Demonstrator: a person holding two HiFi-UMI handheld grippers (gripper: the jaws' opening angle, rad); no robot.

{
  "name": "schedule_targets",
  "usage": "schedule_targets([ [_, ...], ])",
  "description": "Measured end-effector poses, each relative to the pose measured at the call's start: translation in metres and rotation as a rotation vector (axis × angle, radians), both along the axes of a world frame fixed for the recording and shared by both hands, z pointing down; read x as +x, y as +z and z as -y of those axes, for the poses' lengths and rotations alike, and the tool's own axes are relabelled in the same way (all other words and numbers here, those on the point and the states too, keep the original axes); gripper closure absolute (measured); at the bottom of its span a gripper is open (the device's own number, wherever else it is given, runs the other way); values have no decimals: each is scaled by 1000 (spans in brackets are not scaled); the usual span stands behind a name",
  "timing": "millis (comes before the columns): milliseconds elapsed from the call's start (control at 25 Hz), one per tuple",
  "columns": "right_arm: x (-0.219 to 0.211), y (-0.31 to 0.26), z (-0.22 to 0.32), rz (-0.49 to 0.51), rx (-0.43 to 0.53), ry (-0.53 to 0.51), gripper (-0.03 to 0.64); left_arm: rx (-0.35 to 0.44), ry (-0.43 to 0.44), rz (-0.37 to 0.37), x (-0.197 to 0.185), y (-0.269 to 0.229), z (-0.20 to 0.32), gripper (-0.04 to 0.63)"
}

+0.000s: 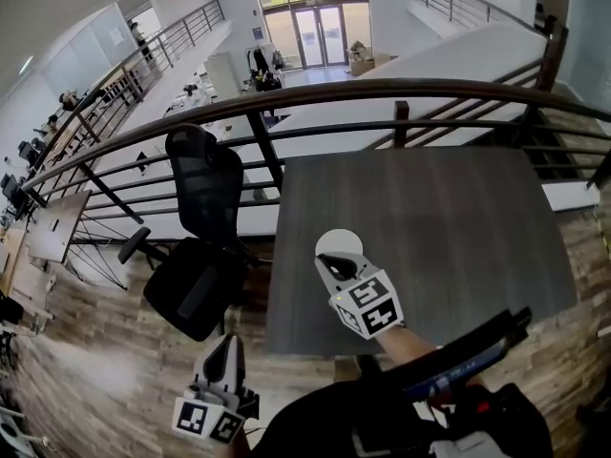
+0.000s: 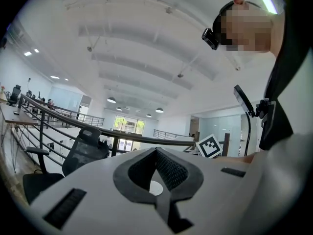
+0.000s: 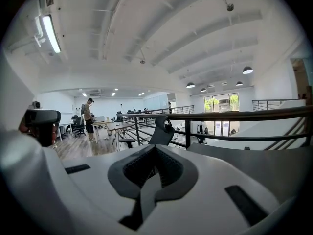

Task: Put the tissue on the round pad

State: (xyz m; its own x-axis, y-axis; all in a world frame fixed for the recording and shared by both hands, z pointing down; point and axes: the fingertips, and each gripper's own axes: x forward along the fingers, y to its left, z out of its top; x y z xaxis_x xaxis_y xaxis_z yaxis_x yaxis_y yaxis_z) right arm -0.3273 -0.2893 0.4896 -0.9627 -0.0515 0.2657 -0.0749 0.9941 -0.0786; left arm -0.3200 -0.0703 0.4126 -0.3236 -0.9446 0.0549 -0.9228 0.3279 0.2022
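A white round pad (image 1: 340, 242) lies on the dark grey table (image 1: 449, 227), near its front left part. My right gripper (image 1: 326, 258) hovers just in front of the pad with its tips at the pad's near edge. Its jaws are shut and I see nothing between them, also in the right gripper view (image 3: 155, 147). My left gripper (image 1: 227, 338) hangs low at the left, off the table and over the wooden floor. It points level, and its jaws (image 2: 156, 150) meet at the tip and hold nothing. No tissue shows in any view.
A black office chair (image 1: 202, 237) stands against the table's left side. A dark metal railing (image 1: 382, 92) runs along the table's far edge, with a drop to a lower floor behind it. The person's dark sleeve and a lanyard (image 1: 458, 365) fill the bottom.
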Motion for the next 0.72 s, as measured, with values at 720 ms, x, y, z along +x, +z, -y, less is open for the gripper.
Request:
schedule_targets([
  [720, 123, -40, -108, 54, -14, 233, 615, 69, 292, -12, 50, 8, -76, 592],
])
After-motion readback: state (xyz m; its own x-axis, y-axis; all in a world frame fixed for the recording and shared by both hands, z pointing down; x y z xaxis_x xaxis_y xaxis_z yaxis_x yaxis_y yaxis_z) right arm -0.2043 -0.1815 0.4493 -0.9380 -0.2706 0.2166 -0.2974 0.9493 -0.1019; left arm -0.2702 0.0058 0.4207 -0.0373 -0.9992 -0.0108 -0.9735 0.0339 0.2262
